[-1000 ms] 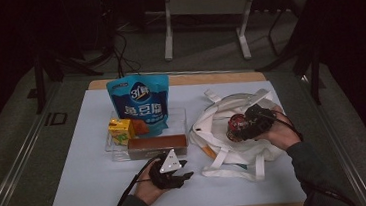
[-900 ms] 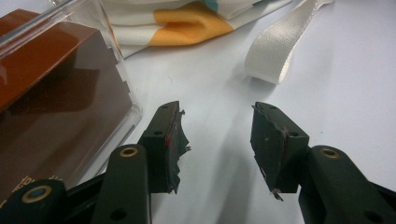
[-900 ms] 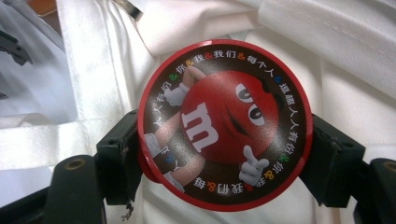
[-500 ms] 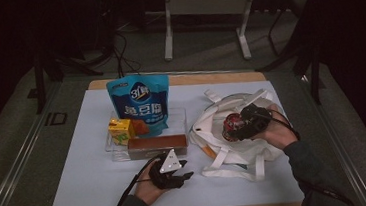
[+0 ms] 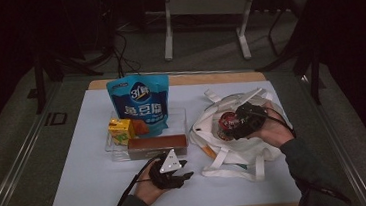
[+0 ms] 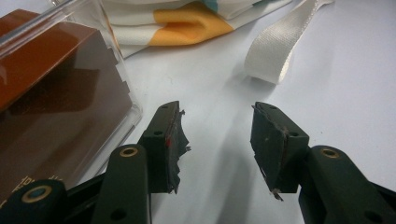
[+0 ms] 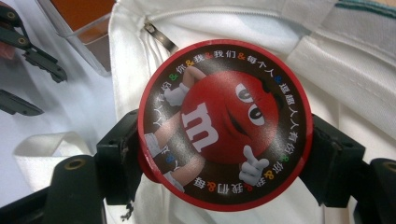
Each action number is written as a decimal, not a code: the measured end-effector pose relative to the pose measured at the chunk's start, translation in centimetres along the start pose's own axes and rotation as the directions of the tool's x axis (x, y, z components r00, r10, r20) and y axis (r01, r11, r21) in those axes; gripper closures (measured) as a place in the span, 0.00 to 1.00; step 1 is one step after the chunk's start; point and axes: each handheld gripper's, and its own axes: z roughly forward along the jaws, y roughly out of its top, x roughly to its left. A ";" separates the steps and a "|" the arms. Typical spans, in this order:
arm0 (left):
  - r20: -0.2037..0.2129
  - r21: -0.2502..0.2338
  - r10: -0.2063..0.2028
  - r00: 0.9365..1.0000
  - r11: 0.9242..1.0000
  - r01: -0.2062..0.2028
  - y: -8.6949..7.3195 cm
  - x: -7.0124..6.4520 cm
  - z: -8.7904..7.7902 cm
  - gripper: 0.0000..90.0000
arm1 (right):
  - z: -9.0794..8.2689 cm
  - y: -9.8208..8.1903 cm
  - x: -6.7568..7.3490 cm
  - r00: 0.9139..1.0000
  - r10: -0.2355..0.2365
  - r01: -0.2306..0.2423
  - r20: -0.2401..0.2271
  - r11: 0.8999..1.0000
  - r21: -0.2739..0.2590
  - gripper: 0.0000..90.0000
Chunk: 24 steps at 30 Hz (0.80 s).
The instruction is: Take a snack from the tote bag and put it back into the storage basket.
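A round red-rimmed candy tin (image 5: 229, 123) with a red cartoon face on its lid (image 7: 224, 123) sits between the jaws of my right gripper (image 5: 240, 121), which is shut on its sides (image 7: 224, 140). The tin hangs just above the open mouth of a white tote bag (image 5: 235, 151) at the table's right. My left gripper (image 5: 182, 168) rests low on the white mat near the front edge. It is open and holds nothing (image 6: 217, 135), with a bag strap (image 6: 275, 51) ahead of it.
A clear tray (image 5: 178, 114) left of the bag holds a blue pouch (image 5: 140, 104), a yellow carton (image 5: 120, 130) and a long brown box (image 5: 157, 145). That box (image 6: 46, 93) stands close to my left jaw. The bag's zipper pull (image 7: 159, 37) lies behind the tin.
My right gripper has carried the tin a little to the left over the bag. The left gripper has stayed where it was.
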 end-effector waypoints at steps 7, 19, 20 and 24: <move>0.000 -0.001 0.000 1.000 1.000 0.000 0.0 0.0 0.0 0.59 | -0.1 0.4 0.4 1.000 -0.020 0.020 -0.007 1.000 0.002 0.28; 0.001 -0.001 0.001 1.000 1.000 -0.001 0.0 0.0 0.0 0.59 | -0.1 1.1 1.1 0.999 -0.042 0.042 -0.019 0.999 0.000 0.28; 0.000 -0.001 0.001 1.000 1.000 -0.001 0.0 0.0 0.0 0.59 | -0.1 1.2 1.2 0.999 -0.044 0.044 -0.020 0.999 -0.002 0.28; 0.000 -0.001 0.001 1.000 1.000 -0.001 0.0 0.0 0.0 0.59 | -0.2 1.6 1.6 0.998 -0.056 0.056 -0.026 0.998 -0.004 0.28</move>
